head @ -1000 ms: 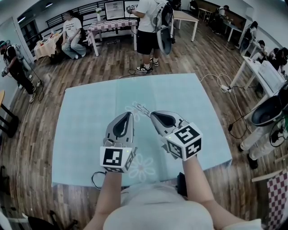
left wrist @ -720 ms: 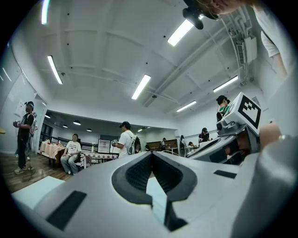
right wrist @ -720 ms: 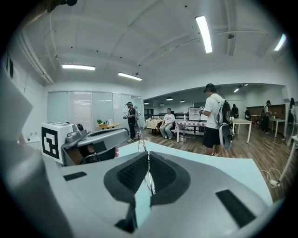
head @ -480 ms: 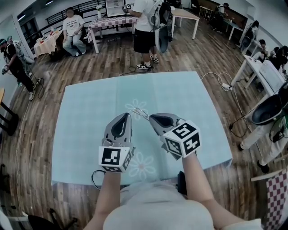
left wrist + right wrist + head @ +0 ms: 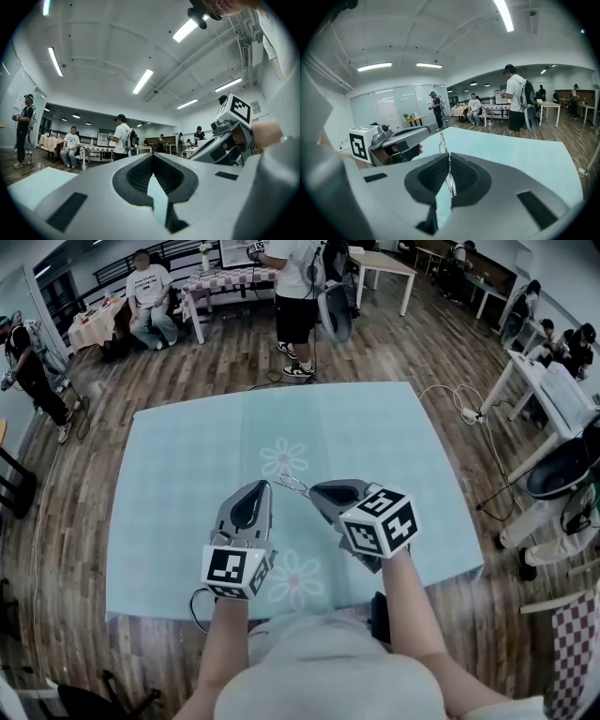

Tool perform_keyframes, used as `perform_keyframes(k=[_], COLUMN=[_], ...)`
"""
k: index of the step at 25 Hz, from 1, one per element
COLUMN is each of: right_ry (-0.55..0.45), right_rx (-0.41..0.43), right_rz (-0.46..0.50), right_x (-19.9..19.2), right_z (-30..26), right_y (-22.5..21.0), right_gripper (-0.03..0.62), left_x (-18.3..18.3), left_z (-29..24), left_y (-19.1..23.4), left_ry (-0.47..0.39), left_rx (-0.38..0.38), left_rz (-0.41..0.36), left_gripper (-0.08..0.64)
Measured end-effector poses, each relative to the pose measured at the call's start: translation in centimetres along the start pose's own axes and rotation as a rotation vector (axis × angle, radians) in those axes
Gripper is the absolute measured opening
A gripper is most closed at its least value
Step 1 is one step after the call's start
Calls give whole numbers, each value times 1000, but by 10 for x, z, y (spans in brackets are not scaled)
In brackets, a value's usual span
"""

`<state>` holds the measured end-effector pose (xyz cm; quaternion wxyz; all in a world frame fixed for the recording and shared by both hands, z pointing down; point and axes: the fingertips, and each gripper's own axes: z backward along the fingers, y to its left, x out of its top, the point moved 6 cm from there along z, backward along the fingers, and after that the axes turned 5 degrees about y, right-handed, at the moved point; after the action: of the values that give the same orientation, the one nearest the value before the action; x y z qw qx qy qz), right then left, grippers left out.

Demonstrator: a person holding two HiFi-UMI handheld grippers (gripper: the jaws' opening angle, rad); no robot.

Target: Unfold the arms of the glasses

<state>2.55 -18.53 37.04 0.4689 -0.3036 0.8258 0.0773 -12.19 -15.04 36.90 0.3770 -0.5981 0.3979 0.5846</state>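
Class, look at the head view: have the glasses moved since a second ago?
Yes. The glasses, then over the upper flower print, now show below it, nearer the person.

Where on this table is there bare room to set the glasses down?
The cloth is bare across its far half, toward the standing person, and down both sides. Only the near middle is crowded: left claw and right claw, which grips the glasses.

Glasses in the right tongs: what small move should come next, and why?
Probably open the left tongs and ease them onto the glasses at their protruding end. The right tongs are shut on the frame; the left are shut and empty beside it.
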Motion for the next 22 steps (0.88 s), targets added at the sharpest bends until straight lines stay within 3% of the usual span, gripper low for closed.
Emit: perform_keyframes(k=[8,16,20,22], right_ry=[53,92,93,97], right_rx=[62,105,129,134], right_rz=[-54,-118,-132,-132], right_x=[-14,-18,-19,-20], right_z=[-3,-1,2,4], right_y=[5,2,2,3], right_gripper=[15,15,15,15], left_x=[-22,-32,-41,-45], left_z=[10,11,8,8], left_y=[-1,-5,-9,-9], left_ry=[50,123,189,216], left_rx=[-91,-185,-282,-301], left_rz=[60,45,47,46], left_gripper=[9,13,126,144])
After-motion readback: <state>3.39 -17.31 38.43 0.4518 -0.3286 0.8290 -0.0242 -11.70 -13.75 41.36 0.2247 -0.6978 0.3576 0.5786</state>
